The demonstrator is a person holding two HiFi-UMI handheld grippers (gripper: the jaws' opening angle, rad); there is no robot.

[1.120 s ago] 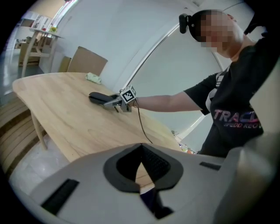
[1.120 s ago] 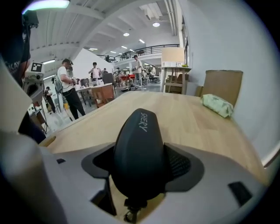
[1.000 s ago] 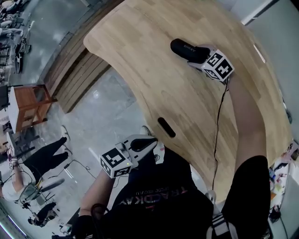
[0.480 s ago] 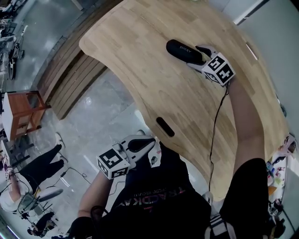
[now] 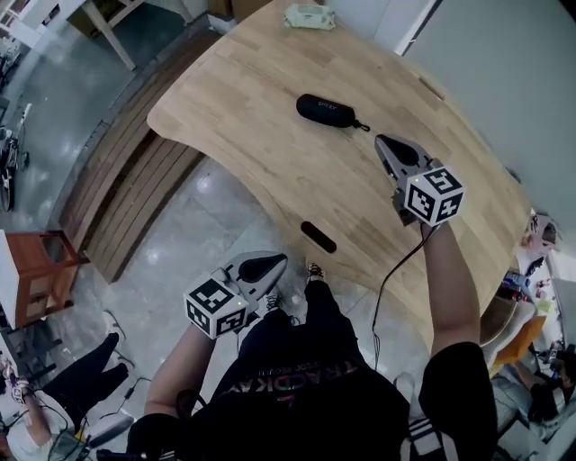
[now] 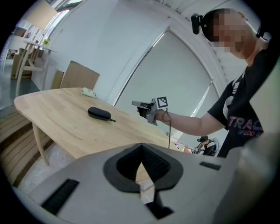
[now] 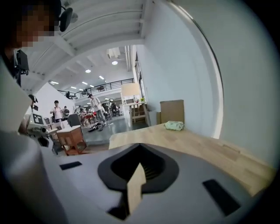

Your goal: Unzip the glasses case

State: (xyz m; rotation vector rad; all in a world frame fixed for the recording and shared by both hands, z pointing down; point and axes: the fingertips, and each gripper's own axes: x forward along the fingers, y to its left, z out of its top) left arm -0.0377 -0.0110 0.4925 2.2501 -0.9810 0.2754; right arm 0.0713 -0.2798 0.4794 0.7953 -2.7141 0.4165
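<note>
The black glasses case (image 5: 325,112) lies flat on the wooden table (image 5: 243,90), its zip pull (image 5: 363,126) sticking out to the right. My right gripper (image 5: 387,144) hangs above the table to the right of the case, clear of it; its jaws have just closed and hold nothing. In the right gripper view the right gripper (image 7: 138,170) is shut and the case is out of sight. My left gripper (image 5: 279,262) is shut and empty, off the table's near edge. From the left gripper (image 6: 141,168) I see the case (image 6: 99,113) far off.
A green cloth (image 5: 310,15) lies at the table's far end, with a cardboard box (image 6: 78,78) behind it. A dark slot (image 5: 319,237) sits near the table's front edge. A wooden bench (image 5: 126,180) runs along the left side.
My right gripper has left the glasses case, drawing back and rising to the right. The case stays on the table. The left gripper has shifted slightly.
</note>
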